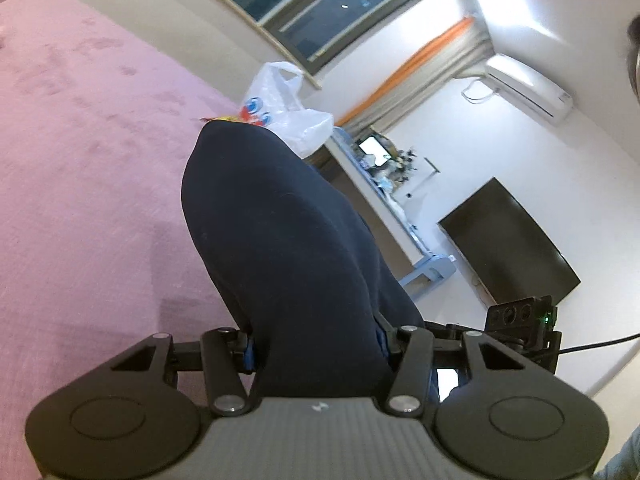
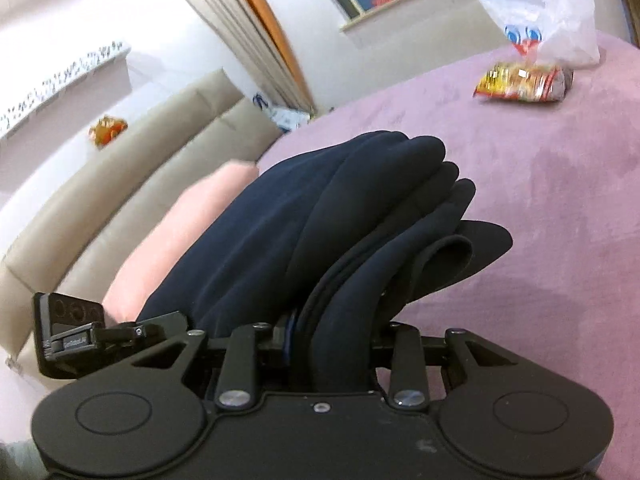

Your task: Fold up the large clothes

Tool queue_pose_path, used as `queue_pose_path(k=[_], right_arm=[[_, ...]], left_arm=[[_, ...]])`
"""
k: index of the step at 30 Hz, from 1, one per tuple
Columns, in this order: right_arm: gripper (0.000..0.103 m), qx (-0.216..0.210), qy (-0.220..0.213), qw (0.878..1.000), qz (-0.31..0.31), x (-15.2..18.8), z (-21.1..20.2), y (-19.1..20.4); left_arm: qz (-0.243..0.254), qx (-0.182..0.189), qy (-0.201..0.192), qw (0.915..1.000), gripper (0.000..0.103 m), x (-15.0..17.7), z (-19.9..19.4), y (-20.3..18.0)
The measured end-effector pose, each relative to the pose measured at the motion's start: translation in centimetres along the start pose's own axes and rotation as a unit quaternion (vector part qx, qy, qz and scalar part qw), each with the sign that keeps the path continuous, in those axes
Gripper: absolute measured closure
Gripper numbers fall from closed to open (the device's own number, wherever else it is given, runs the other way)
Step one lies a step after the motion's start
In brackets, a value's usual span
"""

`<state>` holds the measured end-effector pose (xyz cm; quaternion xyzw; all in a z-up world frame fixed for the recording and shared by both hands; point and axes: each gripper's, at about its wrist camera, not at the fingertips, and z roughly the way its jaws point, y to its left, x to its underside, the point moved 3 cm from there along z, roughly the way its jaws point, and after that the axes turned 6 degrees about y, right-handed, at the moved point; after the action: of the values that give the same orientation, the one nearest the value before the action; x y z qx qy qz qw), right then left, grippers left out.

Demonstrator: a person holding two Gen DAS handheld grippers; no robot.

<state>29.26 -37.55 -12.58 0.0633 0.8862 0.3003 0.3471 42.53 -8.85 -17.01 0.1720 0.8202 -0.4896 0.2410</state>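
A dark navy garment point(image 1: 288, 232) is bunched between the jaws of my left gripper point(image 1: 316, 348), which is shut on it and holds it above the pink bed cover point(image 1: 80, 140). In the right wrist view the same navy garment point(image 2: 320, 216) shows as several stacked folded layers, and my right gripper point(image 2: 332, 340) is shut on its near edge. The fingertips of both grippers are hidden by the cloth. The other gripper's camera module shows at the edge of each view.
A white plastic bag point(image 2: 556, 20) and a yellow snack packet point(image 2: 520, 82) lie at the far side of the bed. A pale pink pillow point(image 2: 180, 240) and a beige padded headboard point(image 2: 100, 200) are to the left. A TV point(image 1: 512, 240), a desk and a window are beyond.
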Motion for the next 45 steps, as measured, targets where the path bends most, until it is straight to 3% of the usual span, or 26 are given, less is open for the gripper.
queue_pose_path(k=[4,6,8,10,14,17,21,24,26,28,29,30,33,34,36,38,39,40,41,42,43,45], right_arm=[[0.065,0.011,0.047,0.999,0.024,5.5,3.2,-0.4],[0.064,0.035,0.084,0.995,0.036,8.8,6.0,-1.8],[0.06,0.08,0.131,0.987,0.049,12.4,8.8,-3.5],[0.053,0.053,0.098,0.991,0.074,13.8,8.3,-4.5],[0.053,0.018,0.082,0.99,0.112,14.3,7.2,-5.8],[0.046,0.029,0.077,0.992,0.094,14.7,6.1,-5.3],[0.038,0.069,0.061,0.995,0.045,16.2,3.6,-3.0],[0.035,0.118,0.071,0.99,0.031,18.7,2.3,-1.9],[0.038,0.125,0.089,0.988,0.033,20.7,2.2,-1.3],[0.066,0.142,0.085,0.986,0.011,22.1,1.4,-0.1],[0.073,0.152,0.095,0.984,0.0,22.3,1.1,0.4],[0.088,0.158,0.097,0.983,-0.008,22.0,0.5,1.1],[0.088,0.213,0.078,0.973,-0.048,20.4,-1.9,2.8],[0.072,0.238,0.069,0.967,-0.06,19.9,-2.6,3.1],[0.049,0.266,0.046,0.958,-0.097,18.6,-3.2,4.1],[0.05,0.251,0.022,0.957,-0.141,16.9,-2.4,5.5],[0.054,0.237,0.013,0.958,-0.158,16.0,-1.6,6.2],[0.064,0.225,0.003,0.958,-0.176,14.8,-0.5,7.1],[0.071,0.214,-0.008,0.957,-0.197,13.7,0.8,8.0],[0.085,0.204,-0.016,0.954,-0.22,12.8,2.2,8.6],[0.091,0.193,-0.024,0.951,-0.241,11.7,3.7,9.3],[0.093,0.158,-0.041,0.951,-0.262,9.7,6.5,9.9]], left_arm=[[-0.051,-0.02,0.015,0.9984,0.049,5.9,-1.3,4.5],[-0.087,-0.035,0.038,0.9949,0.046,9.3,-0.2,8.0],[-0.122,-0.056,0.052,0.9896,0.036,12.5,0.7,11.5],[-0.148,-0.004,0.005,0.9889,0.039,13.8,-0.5,12.7],[-0.13,0.0,-0.017,0.9913,0.038,14.3,-1.1,12.5],[-0.125,-0.01,-0.026,0.9917,0.037,15.6,-2.8,11.7],[-0.114,-0.067,-0.041,0.9903,0.037,17.7,-5.7,9.6],[-0.113,-0.095,-0.063,0.9871,0.04,19.6,-8.0,7.7],[-0.113,-0.113,-0.07,0.9847,0.043,20.9,-9.3,6.5],[-0.118,-0.124,-0.053,0.9839,0.05,21.7,-10.0,5.6],[-0.122,-0.124,-0.041,0.9839,0.052,22.0,-10.2,5.1],[-0.117,-0.122,-0.033,0.9851,0.053,22.3,-10.4,4.4],[-0.068,-0.143,-0.02,0.9871,0.063,22.3,-12.5,2.2],[-0.061,-0.14,-0.028,0.9879,0.064,22.1,-13.3,1.8],[-0.036,-0.134,-0.053,0.9889,0.064,21.5,-15.2,0.5],[0.004,-0.149,-0.07,0.9864,0.064,20.0,-15.4,-0.6],[0.023,-0.152,-0.072,0.9855,0.065,19.2,-14.9,-1.0],[0.036,-0.149,-0.069,0.9858,0.078,18.7,-14.3,-1.2],[0.046,-0.145,-0.061,0.9865,0.097,18.2,-13.2,-1.2],[0.053,-0.138,-0.05,0.9877,0.098,17.9,-11.9,-1.2],[0.061,-0.129,-0.036,0.9891,0.098,17.7,-10.4,-0.9],[0.079,-0.117,-0.002,0.99,0.098,18.3,-8.2,-0.5]])
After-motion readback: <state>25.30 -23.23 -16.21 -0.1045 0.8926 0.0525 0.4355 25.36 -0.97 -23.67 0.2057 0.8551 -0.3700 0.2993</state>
